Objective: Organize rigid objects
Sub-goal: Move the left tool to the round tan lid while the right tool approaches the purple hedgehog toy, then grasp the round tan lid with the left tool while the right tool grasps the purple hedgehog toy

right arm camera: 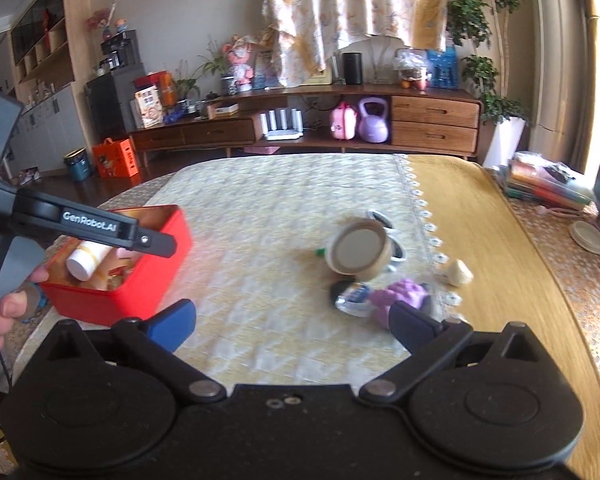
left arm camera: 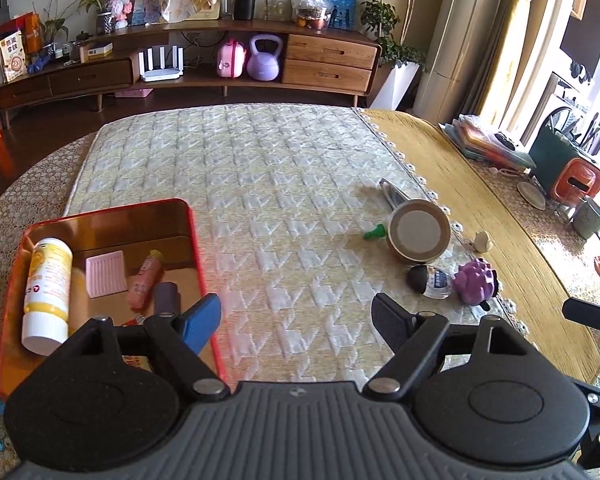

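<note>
Nearest the lens in the left wrist view, the left hand-held gripper point(left arm camera: 296, 316) has its jaws spread wide with nothing between them, its blue-padded finger overlapping the near right corner of the red tin point(left arm camera: 196, 240), a pose that reads as a tool hovering beside the collecting box and free for another pick. That tin sits at the left of the worktop point(left arm camera: 480, 184) on the quilted cloth point(left arm camera: 240, 168) and holds the sorted pieces: a white and yellow bottle point(left arm camera: 48, 292) lying on its side along the left wall, a pink ribbed block point(left arm camera: 105, 273), a pink tube point(left arm camera: 146, 280) and a small dark cylinder point(left arm camera: 167, 296), laid flat so they fit. In the right wrist view the right hand-held gripper point(right arm camera: 292, 324) is likewise wide and empty, level above the cloth and aimed at the loose group; the person's fingers show at the left edge around the other tool's handle. The unsorted things lie well apart from the tin, near the cloth's lace edge: a purple flower-shaped toy point(left arm camera: 476, 282) touching a small clear bottle with a dark cap point(left arm camera: 430, 280), then a tan round canister point(left arm camera: 418, 236) tipped on its side, a green peg point(left arm camera: 374, 233) just beside it, a metal piece point(left arm camera: 394, 194) behind, and a cream figure point(left arm camera: 483, 241) off the cloth. My guess is the toy or small bottle, being closest to the right jaws, goes next.
</note>
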